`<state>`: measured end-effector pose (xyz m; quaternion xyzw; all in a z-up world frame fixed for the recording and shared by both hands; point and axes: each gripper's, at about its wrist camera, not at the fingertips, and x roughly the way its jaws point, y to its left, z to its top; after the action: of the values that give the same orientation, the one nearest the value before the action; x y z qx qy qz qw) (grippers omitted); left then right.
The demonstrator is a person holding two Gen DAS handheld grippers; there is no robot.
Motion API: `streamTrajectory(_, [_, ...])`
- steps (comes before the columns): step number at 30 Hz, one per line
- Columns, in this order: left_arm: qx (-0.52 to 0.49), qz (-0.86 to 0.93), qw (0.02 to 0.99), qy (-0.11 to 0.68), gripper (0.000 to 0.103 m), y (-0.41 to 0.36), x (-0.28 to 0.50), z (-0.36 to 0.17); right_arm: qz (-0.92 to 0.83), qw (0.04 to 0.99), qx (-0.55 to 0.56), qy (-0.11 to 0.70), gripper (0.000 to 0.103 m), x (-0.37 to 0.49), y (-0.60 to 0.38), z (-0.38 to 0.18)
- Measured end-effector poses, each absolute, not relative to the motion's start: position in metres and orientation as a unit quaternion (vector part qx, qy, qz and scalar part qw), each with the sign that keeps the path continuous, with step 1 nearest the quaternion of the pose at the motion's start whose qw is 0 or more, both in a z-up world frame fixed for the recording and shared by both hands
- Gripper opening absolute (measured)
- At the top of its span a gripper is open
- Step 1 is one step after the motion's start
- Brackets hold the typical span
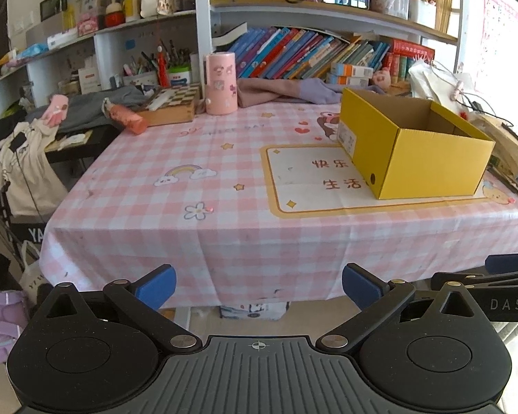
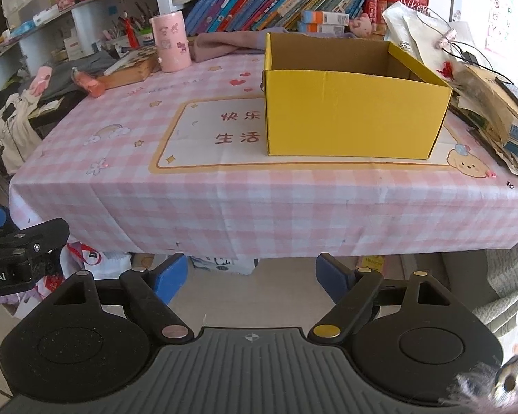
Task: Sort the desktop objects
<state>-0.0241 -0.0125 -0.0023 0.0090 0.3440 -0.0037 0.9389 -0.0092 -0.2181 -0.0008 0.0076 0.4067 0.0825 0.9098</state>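
An open yellow cardboard box [image 1: 417, 145] [image 2: 348, 110] stands on the right half of the table with the pink checked cloth [image 1: 196, 179] [image 2: 127, 179]; what lies inside it is hidden. My left gripper [image 1: 259, 284] hangs open in front of the table's near edge, nothing between its blue pads. My right gripper [image 2: 250, 276] is open too, below the table's front edge and short of the box, also with nothing in it. Each gripper shows at the edge of the other's view.
At the back stand a pink cylindrical cup [image 1: 221, 82] [image 2: 170, 41], a wooden chessboard box [image 1: 170, 103], an orange-pink roll [image 1: 127, 119], folded cloth [image 1: 286, 91], and shelves of books [image 1: 310, 55]. Papers and cables pile up at the right [image 2: 493, 103]. Bags and clothes crowd the left [image 1: 20, 158].
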Motion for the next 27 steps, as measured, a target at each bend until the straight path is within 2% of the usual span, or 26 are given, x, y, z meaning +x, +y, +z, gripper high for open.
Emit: streamTrajectory(27, [0.006,0.004,0.932,0.362,0.103,-0.0150,-0.0230,-0.0068,0.091,0.908,-0.010,0.409,0.083,-0.0078,-0.2174,-0.0014])
